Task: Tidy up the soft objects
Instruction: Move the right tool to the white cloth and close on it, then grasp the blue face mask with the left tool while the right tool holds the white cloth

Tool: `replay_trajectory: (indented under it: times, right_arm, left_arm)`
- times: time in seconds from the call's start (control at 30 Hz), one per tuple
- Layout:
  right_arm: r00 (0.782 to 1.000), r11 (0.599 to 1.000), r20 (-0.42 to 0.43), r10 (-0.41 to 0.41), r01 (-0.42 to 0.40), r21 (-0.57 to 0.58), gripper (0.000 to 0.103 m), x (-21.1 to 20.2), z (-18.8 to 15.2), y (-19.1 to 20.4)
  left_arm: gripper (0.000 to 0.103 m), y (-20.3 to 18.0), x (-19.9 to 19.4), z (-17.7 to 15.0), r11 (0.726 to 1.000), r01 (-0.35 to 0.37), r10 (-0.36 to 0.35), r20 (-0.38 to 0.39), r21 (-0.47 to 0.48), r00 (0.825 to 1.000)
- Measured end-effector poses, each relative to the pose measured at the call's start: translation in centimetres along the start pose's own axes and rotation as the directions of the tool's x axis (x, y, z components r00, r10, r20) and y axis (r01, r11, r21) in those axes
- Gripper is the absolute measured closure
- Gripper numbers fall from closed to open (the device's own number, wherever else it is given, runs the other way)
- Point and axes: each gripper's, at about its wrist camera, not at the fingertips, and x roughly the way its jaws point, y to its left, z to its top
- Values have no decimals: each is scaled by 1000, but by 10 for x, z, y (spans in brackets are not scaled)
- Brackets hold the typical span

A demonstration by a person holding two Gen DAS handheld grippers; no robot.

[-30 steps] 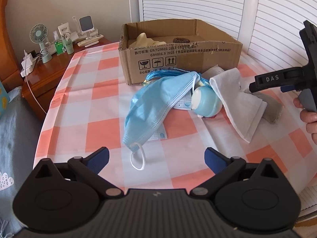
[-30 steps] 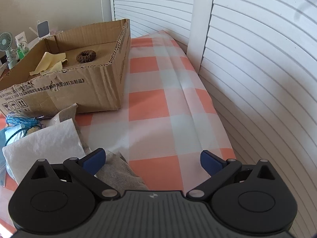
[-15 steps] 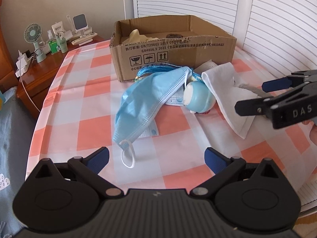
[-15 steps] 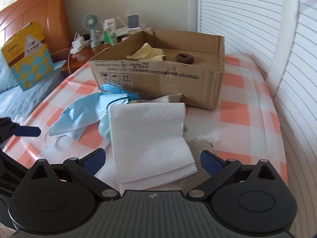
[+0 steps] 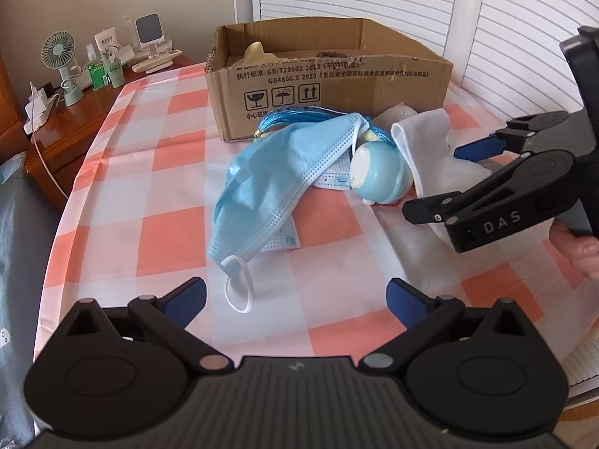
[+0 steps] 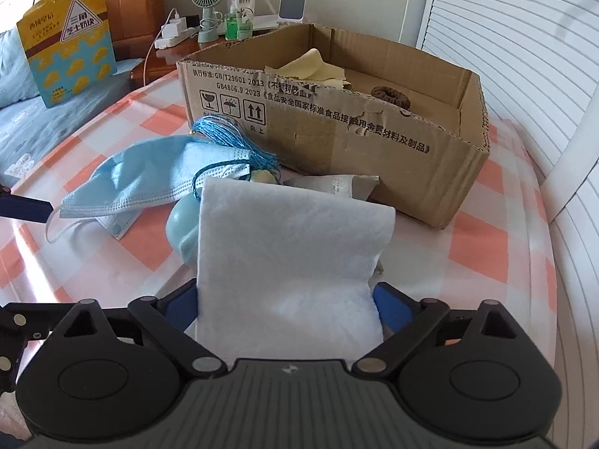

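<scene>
A white folded cloth (image 6: 292, 258) lies between the open fingers of my right gripper (image 6: 288, 307), which also shows in the left wrist view (image 5: 434, 179); the cloth shows there too (image 5: 423, 142). A blue face mask (image 5: 277, 172) drapes over a pale blue ball (image 5: 378, 176) beside a blue thread tassel (image 6: 228, 138). A grey cloth (image 6: 337, 185) lies behind the white one. The cardboard box (image 5: 329, 86) holds a yellow cloth (image 6: 310, 71) and a brown hair tie (image 6: 391, 95). My left gripper (image 5: 295, 299) is open and empty, just short of the mask's ear loop (image 5: 239, 292).
A checked tablecloth (image 5: 149, 202) covers the table. A wooden nightstand (image 5: 75, 112) at the left holds a small fan (image 5: 60, 63), bottles and a charger. White louvred doors (image 5: 486, 18) stand behind and to the right. A yellow snack bag (image 6: 67, 37) leans on the bed.
My right gripper swung round from the shutters toward the box and came down low, so its open fingers now straddle the white cloth. The left gripper has moved closer to the mask.
</scene>
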Motion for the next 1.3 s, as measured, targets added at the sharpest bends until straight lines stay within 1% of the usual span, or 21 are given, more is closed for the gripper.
replay_trajectory:
  times: [0.07,0.1,0.17,0.2,0.27,0.3,0.37,0.43,0.6,0.67,0.73,0.8,0.87,0.93,0.97,1.0,1.07,1.13,1.2,1.23,1.3]
  right_arm:
    - [1000,1000,5,-2,2,-7,15,-3,0,3]
    - [1000,1000,7,-1,1,-4,16,-6,-1,4]
    - [1000,1000,11,-7,6,9,24,-10,-4,4]
    - [1000,1000,9,-10,10,16,26,-12,-5,3]
    - [1000,999,6,-23,23,36,37,-14,-7,3]
    - [1000,999,5,-24,24,43,39,-17,-8,3]
    - [1000,998,2,-18,18,60,49,-21,-10,4]
    - [1000,997,6,-4,4,81,51,-26,-13,5]
    - [1000,995,4,14,-14,101,53,-32,-19,8]
    - [1000,995,7,26,-27,100,53,-35,-20,10]
    - [1000,995,6,28,-29,100,53,-36,-22,13]
    - [1000,994,4,27,-27,107,53,-34,-23,13]
    - [1000,993,6,30,-31,117,53,-34,-23,12]
    - [999,991,8,33,-34,128,53,-34,-23,11]
    - [999,990,9,35,-36,133,52,-33,-23,10]
    - [999,990,9,36,-37,137,52,-33,-23,9]
    - [999,989,11,37,-38,139,52,-33,-24,9]
    - [999,989,13,36,-37,141,52,-32,-24,9]
    - [999,989,15,33,-34,142,52,-33,-25,10]
    - [999,989,16,32,-35,145,52,-33,-25,10]
    - [999,989,20,31,-33,145,51,-33,-25,10]
  left_arm:
    - [1,0,2,1,1000,2,-2,-4,0,1000]
    - [1,0,2,1,1000,2,-2,-5,1,1000]
    - [1,1,3,1,1000,4,-4,-5,4,1000]
    - [1,2,3,1,1000,4,-4,-5,2,1000]
    - [1,3,4,1,1000,3,-3,-6,-4,1000]
    - [1,4,5,1,1000,2,-2,-6,-6,1000]
    - [1,5,5,2,1000,-2,2,-4,-9,1000]
    - [1,5,4,3,1000,-10,10,5,-7,1000]
    - [1,6,0,8,999,-42,41,48,20,998]
    - [1,7,1,11,997,-57,54,72,42,996]
    - [2,6,2,16,993,-87,79,104,77,991]
    - [5,7,6,22,989,-100,85,134,111,987]
    - [5,10,12,28,985,-102,79,159,139,984]
    - [11,10,21,34,981,-107,81,164,162,983]
    - [18,10,26,36,979,-106,77,165,176,983]
    - [22,11,30,38,977,-105,74,165,185,984]
    - [28,13,39,42,977,-93,64,150,191,987]
    - [29,16,46,46,982,-66,42,137,177,990]
    - [43,19,50,49,987,-44,25,126,152,992]
    - [48,21,51,50,989,-35,17,127,140,992]
    - [71,23,53,51,992,-14,-1,124,124,992]
